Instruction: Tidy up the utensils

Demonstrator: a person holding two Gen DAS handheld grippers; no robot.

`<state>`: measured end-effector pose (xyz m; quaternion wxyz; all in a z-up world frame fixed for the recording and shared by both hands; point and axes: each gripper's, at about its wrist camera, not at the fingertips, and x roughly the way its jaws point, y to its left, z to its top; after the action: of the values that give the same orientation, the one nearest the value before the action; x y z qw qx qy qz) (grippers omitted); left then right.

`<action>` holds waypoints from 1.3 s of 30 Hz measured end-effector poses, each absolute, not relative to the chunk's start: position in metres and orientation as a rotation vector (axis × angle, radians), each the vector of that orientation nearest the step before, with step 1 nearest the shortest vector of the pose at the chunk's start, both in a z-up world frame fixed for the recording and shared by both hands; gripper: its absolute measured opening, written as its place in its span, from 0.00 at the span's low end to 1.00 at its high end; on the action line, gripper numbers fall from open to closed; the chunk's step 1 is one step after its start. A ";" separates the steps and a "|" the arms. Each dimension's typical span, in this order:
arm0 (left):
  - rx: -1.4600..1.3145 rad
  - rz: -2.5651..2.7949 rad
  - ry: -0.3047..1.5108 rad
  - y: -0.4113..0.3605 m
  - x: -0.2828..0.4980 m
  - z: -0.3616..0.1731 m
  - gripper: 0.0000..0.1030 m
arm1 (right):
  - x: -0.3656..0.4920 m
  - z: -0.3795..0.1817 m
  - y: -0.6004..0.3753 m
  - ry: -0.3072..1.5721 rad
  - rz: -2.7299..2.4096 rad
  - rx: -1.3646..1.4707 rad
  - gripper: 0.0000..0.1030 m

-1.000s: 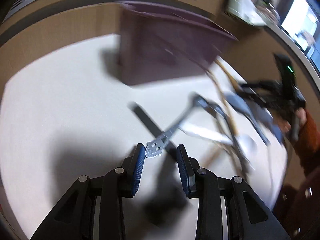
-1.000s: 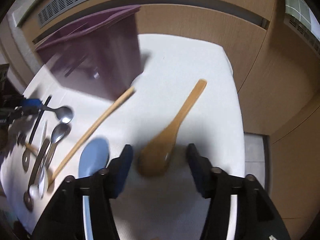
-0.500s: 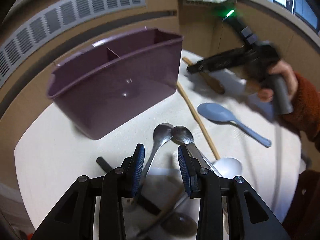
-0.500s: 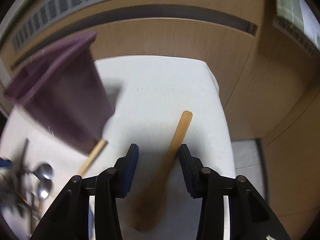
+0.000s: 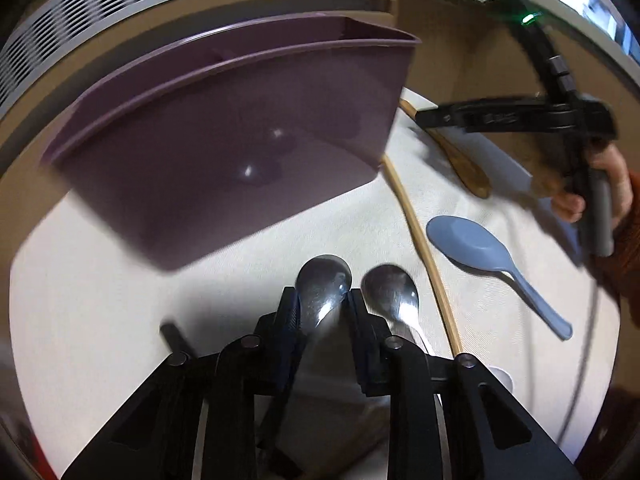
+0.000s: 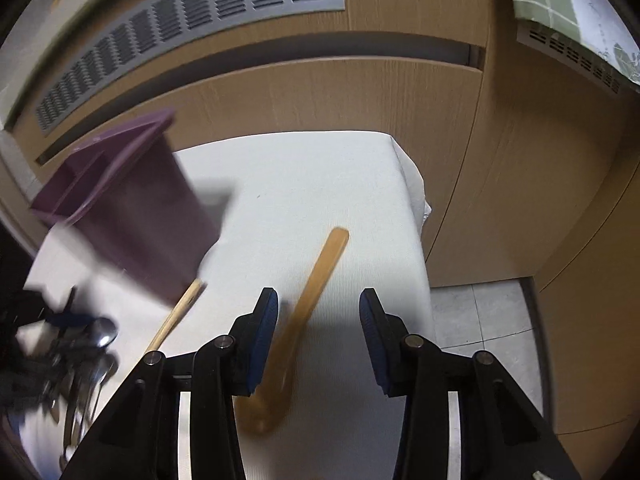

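Note:
A purple utensil caddy (image 5: 240,136) stands at the back of the white cloth (image 5: 100,280); it also shows in the right wrist view (image 6: 132,208). My left gripper (image 5: 323,304) is open, its fingers straddling the neck of a metal spoon (image 5: 324,280). A second metal spoon (image 5: 394,292) lies just right of it. My right gripper (image 6: 318,306) is open above a wooden rice paddle (image 6: 308,300), whose handle points away; the paddle and right gripper (image 5: 424,118) also show in the left wrist view (image 5: 468,168).
A long wooden stick (image 5: 420,240) and a blue plastic spoon (image 5: 480,252) lie right of the metal spoons. More metal utensils (image 6: 84,352) lie blurred at the left in the right wrist view. The cloth's right edge (image 6: 416,200) drops to a tiled floor. Wooden panels stand behind.
My left gripper swung from the fork to the metal spoons and closed in on one. My right gripper narrowed, then opened wide again, and shifted along the wooden paddle toward its handle.

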<state>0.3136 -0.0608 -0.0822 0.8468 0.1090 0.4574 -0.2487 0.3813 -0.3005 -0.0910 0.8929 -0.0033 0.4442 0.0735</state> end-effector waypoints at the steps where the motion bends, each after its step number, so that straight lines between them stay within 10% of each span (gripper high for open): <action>1: 0.202 -0.502 0.960 -0.055 0.312 -0.082 0.22 | 0.389 -0.095 -0.297 0.937 0.140 -0.015 0.37; 6: 0.037 -0.381 0.893 -0.013 0.301 -0.070 0.12 | 0.386 -0.097 -0.273 0.920 0.109 -0.174 0.11; 21: -0.120 -0.338 0.706 0.009 0.247 -0.019 0.04 | 0.264 -0.019 -0.249 0.681 0.293 -0.178 0.09; 24: -0.111 -0.350 0.738 0.001 0.256 -0.034 0.08 | 0.255 -0.013 -0.246 0.675 0.305 -0.175 0.09; 28: -0.033 -0.388 0.819 -0.014 0.283 -0.062 0.40 | 0.247 -0.012 -0.247 0.677 0.339 -0.140 0.09; 39: 0.153 -0.323 0.954 -0.056 0.329 -0.086 0.39 | 0.232 0.000 -0.241 0.612 0.362 -0.102 0.09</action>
<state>0.3286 -0.0560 -0.0857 0.8729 0.0732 0.4568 -0.1548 0.2324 -0.2415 -0.0005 0.9363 -0.0501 0.2994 0.1769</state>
